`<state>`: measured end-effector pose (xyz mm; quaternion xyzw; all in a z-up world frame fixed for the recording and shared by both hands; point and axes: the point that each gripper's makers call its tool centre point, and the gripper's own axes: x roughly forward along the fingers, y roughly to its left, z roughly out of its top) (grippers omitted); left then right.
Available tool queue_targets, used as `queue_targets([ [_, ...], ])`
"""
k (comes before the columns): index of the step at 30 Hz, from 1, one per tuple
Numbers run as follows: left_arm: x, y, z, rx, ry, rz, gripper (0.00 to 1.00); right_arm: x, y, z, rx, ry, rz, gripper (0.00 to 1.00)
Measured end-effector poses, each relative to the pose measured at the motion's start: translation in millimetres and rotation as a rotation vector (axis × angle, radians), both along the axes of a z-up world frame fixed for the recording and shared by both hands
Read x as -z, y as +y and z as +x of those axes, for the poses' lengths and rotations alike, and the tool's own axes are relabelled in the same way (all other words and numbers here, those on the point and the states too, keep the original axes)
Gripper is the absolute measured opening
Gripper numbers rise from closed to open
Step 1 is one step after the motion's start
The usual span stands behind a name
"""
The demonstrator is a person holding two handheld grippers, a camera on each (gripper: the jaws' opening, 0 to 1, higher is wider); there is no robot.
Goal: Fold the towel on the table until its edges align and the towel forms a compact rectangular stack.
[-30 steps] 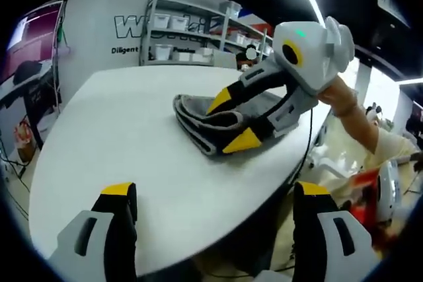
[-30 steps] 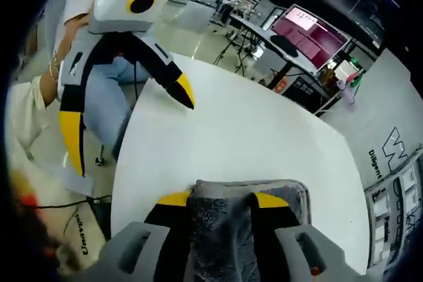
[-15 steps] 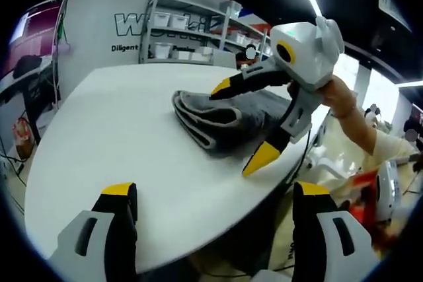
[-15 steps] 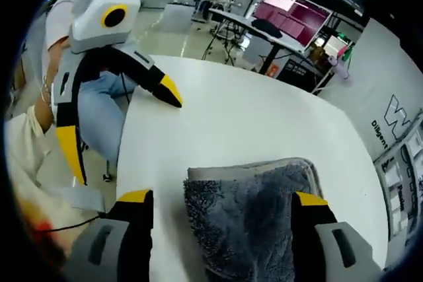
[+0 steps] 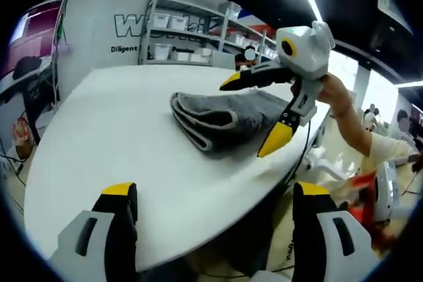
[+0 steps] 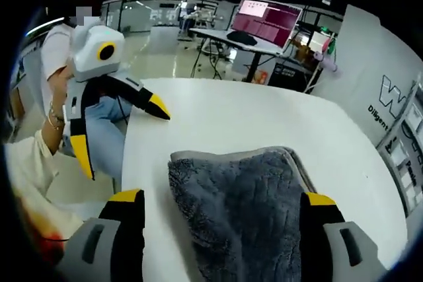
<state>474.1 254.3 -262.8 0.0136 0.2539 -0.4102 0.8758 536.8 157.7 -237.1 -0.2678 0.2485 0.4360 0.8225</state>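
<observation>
The towel (image 5: 221, 120) lies folded into a layered grey stack on the white table (image 5: 112, 143), at centre frame in the left gripper view, with its folded edge facing the camera. In the right gripper view the towel (image 6: 241, 206) occupies the lower centre of the frame, its near edge running between the two jaws of that view's own gripper.

Right gripper (image 5: 261, 111): in the left gripper view it appears at upper right, held by a hand (image 5: 334, 94). Its jaws are spread wide. One yellow tip sits above the far top of the towel; the other hangs off the towel's right side near the table edge. The jaws grip nothing; contact with the cloth cannot be confirmed. In the right gripper view, the right gripper (image 6: 221, 199) shows both yellow-tipped jaws wide apart, flanking the towel at bottom left and bottom right.

Left gripper (image 5: 215, 193): jaws wide apart at the bottom of its own view, over bare table, well apart from the towel. In the right gripper view, the left gripper (image 6: 122, 130) appears at upper left, jaws spread, one tip over the table edge, holding nothing.
</observation>
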Motion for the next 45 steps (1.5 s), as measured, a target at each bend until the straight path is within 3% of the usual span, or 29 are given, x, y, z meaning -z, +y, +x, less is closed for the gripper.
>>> queue_targets([
  [33,-3.1,-8.5,0.5,-0.005,0.016,-0.009,0.94,1.1,-114.6,-15.8,0.079,0.034,0.103,0.99],
  [45,-8.1,-17.3,3.9,0.010,0.025,-0.021,0.93,11.0,-155.9,-19.5,0.130,0.062,0.127,0.99],
])
